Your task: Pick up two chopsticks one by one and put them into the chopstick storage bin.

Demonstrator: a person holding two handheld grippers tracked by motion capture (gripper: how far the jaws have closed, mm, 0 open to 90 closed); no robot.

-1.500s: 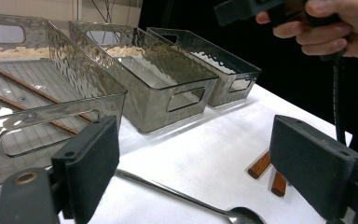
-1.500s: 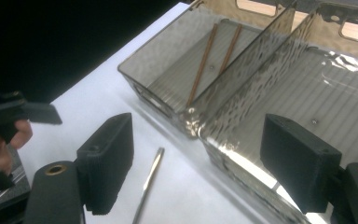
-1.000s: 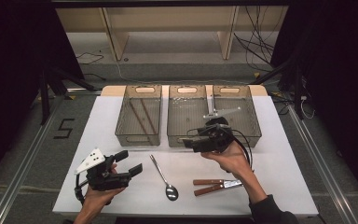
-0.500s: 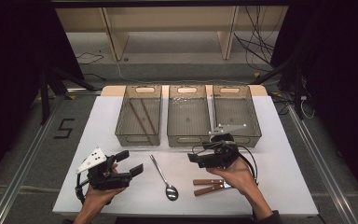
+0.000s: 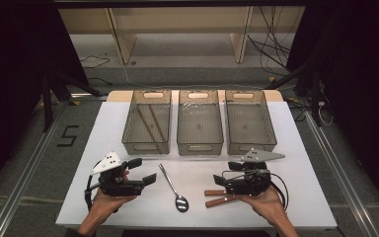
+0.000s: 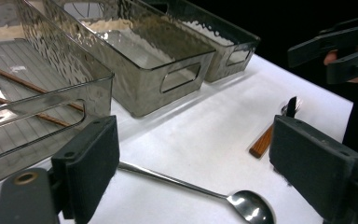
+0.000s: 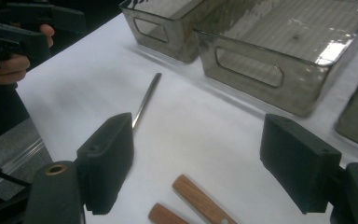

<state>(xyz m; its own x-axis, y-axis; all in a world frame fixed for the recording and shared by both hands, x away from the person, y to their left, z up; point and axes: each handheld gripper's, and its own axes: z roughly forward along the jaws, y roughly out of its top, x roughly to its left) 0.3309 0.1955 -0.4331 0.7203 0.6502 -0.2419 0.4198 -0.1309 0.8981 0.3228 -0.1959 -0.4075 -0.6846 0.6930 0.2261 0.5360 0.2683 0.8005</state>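
From above, the right gripper is hovering just over the wooden-handled tongs, beside the spoon; the left gripper is waiting, jaws wide. In the right gripper view, wide jaws are straddling the handles. In the left gripper view, the spoon is lying between wide jaws.
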